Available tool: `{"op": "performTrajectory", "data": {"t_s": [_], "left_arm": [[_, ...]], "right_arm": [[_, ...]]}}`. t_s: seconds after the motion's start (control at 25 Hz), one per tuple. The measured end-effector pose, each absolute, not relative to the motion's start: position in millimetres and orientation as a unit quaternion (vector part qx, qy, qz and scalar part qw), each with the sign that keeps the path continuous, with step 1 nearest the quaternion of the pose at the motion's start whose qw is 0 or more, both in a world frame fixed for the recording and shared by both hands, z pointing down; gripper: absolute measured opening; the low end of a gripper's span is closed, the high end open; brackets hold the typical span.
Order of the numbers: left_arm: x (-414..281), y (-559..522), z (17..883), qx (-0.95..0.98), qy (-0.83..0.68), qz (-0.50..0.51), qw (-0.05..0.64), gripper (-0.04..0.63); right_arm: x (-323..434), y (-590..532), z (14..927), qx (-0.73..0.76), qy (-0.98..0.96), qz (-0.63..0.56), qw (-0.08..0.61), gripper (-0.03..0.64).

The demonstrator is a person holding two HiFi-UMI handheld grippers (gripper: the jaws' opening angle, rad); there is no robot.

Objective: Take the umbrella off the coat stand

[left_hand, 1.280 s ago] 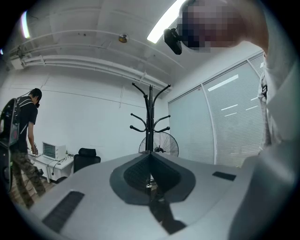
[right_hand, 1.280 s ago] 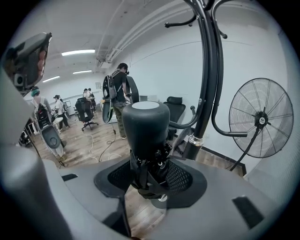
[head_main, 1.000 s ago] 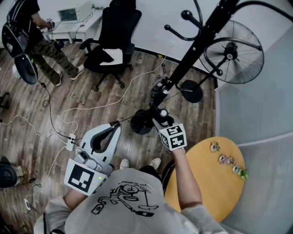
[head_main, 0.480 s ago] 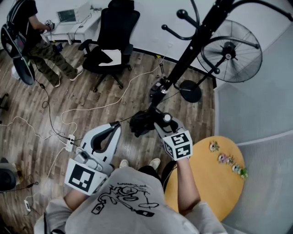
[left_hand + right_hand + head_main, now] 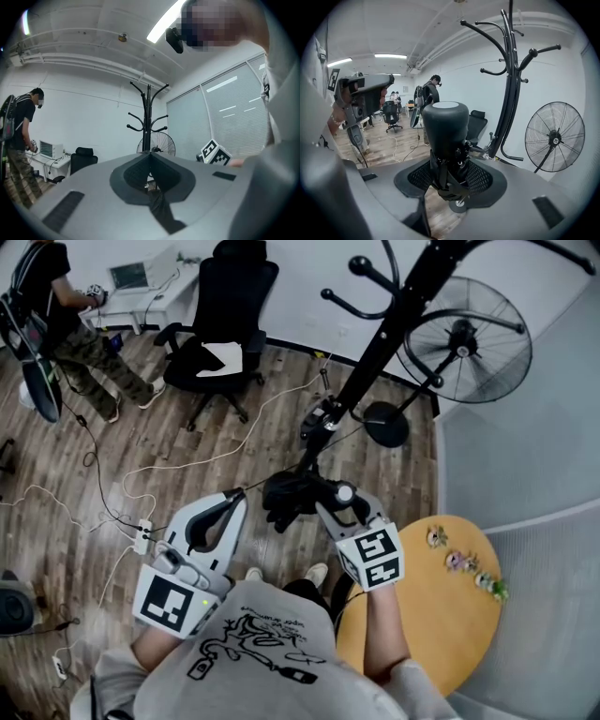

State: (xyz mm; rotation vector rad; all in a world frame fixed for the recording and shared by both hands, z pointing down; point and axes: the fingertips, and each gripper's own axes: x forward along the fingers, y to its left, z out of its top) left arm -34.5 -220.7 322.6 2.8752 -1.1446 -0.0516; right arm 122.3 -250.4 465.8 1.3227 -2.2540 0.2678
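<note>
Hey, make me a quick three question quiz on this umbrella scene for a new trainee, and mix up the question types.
1. True or false: the umbrella hangs from a hook of the coat stand.
2. What stands beside the coat stand? A) a ladder B) a pedestal fan C) a fridge
3. Fill in: the left gripper has its jaws ____.

Key:
1. False. The folded umbrella is clamped in the jaws of the right gripper, clear of the stand.
2. B.
3. Together, with nothing between them.
</note>
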Motion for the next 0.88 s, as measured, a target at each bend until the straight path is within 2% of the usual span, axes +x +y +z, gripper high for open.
{"op": "performTrajectory", "data": {"t_s": [0.88], "left_arm": [[-30,-230,328,0.929,-0.368,-0.013,0.027,0.008]], "right_arm": [[110,-215,425,0.478,-0.836,0.091,0.254,0.212]]}}
